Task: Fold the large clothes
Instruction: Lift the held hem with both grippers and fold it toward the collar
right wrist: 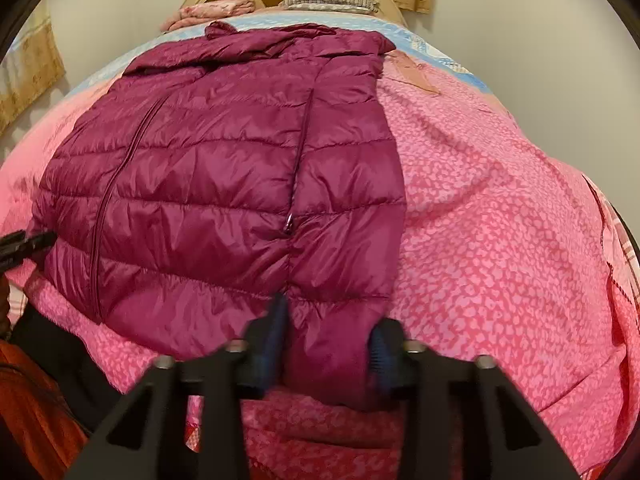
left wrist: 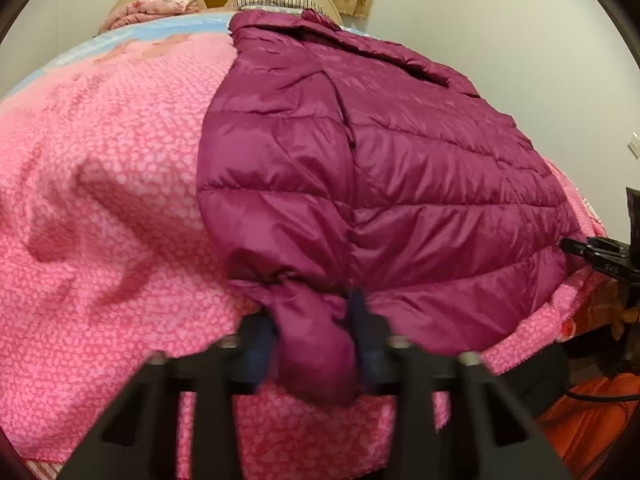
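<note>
Jacket hem pinched at the near edge of the bed

The puffy jacket [right wrist: 224, 184] is spread flat on the pink bedspread [right wrist: 500, 240]; its near hem is gripped by the left tongs [left wrist: 314, 344] and right tongs [right wrist: 328, 350].

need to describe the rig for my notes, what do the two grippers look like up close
Both match: the left gripper and right gripper are matte black, angular frames with silver bolt heads on top and dark blue pads lining the fingers. An orange garment and a thin black cable show at the frame edge.

glossy quilted jacket [right wrist: 224, 184], matt bedspread [right wrist: 500, 240]
</note>
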Demonstrator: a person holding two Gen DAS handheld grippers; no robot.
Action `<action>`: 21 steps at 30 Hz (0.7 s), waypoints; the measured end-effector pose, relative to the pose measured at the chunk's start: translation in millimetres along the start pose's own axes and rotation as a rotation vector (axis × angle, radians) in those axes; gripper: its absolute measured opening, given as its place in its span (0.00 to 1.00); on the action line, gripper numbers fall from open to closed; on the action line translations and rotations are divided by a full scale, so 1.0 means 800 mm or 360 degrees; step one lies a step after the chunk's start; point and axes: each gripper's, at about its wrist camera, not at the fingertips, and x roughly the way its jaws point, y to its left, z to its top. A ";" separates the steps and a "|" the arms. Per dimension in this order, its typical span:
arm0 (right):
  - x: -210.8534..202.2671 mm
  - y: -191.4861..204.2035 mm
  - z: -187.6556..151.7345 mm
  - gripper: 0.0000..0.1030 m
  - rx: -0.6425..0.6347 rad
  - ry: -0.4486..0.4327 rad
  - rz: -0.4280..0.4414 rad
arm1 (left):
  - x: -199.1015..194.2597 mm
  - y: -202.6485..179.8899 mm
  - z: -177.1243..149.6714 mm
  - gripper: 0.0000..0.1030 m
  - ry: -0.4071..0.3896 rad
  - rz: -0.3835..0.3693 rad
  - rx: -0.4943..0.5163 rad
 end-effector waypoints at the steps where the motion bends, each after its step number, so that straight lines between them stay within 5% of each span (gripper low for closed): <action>1: 0.001 0.000 -0.001 0.13 0.0004 0.0001 -0.0009 | -0.003 -0.001 0.000 0.19 -0.0014 -0.0010 0.0003; 10: -0.023 -0.002 0.000 0.04 0.0055 -0.0092 0.0045 | -0.041 -0.005 0.007 0.09 -0.0158 -0.0075 0.0005; 21: -0.108 -0.038 0.013 0.02 0.0310 -0.0358 0.0486 | -0.148 -0.029 0.046 0.08 -0.0550 -0.0256 0.0105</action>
